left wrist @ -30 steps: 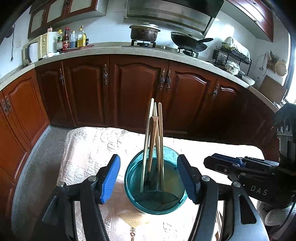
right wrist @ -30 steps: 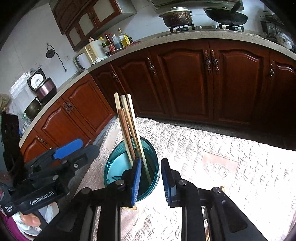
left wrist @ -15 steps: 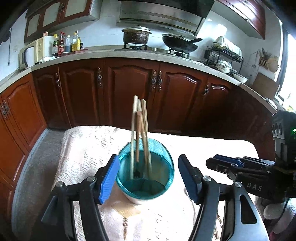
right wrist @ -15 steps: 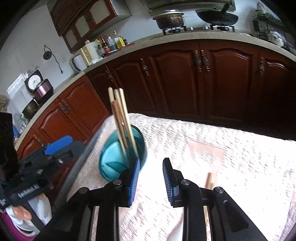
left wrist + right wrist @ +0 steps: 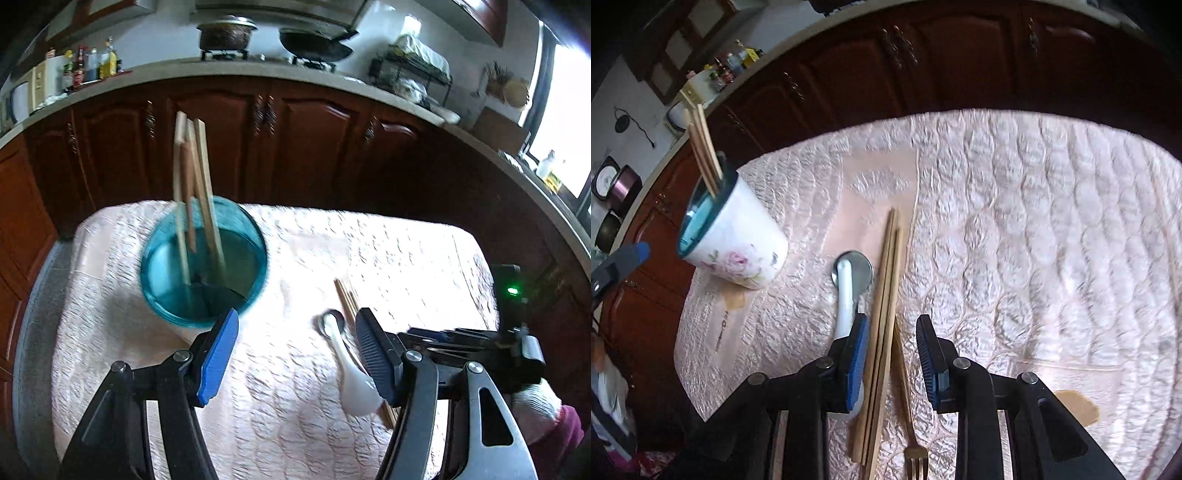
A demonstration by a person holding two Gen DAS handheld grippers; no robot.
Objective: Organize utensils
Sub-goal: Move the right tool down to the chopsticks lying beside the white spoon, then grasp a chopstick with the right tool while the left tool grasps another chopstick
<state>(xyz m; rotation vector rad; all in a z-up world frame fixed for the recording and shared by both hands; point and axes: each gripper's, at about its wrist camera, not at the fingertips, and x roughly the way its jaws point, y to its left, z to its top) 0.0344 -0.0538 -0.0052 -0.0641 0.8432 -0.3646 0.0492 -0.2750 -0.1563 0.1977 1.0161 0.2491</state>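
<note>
A floral cup (image 5: 738,240) with a blue inside (image 5: 203,262) stands on the quilted cloth and holds several wooden chopsticks (image 5: 192,177). More chopsticks (image 5: 886,295), a white spoon (image 5: 847,291) and a small fork (image 5: 908,406) lie loose on the cloth. My right gripper (image 5: 894,362) hovers low over these chopsticks and the fork handle, its jaws a narrow gap apart and holding nothing. My left gripper (image 5: 295,354) is wide open and empty, right of the cup, with the spoon (image 5: 354,380) by its right finger.
The cloth-covered table (image 5: 388,251) stands before dark wooden kitchen cabinets (image 5: 295,147). A counter behind carries a pot, a wok, bottles and a dish rack. The right gripper (image 5: 443,334) and a gloved hand show at the right of the left wrist view.
Both grippers have swung right and down, away from the cup. The right one now looks down on the loose chopsticks, spoon and fork. Neither has taken hold of anything.
</note>
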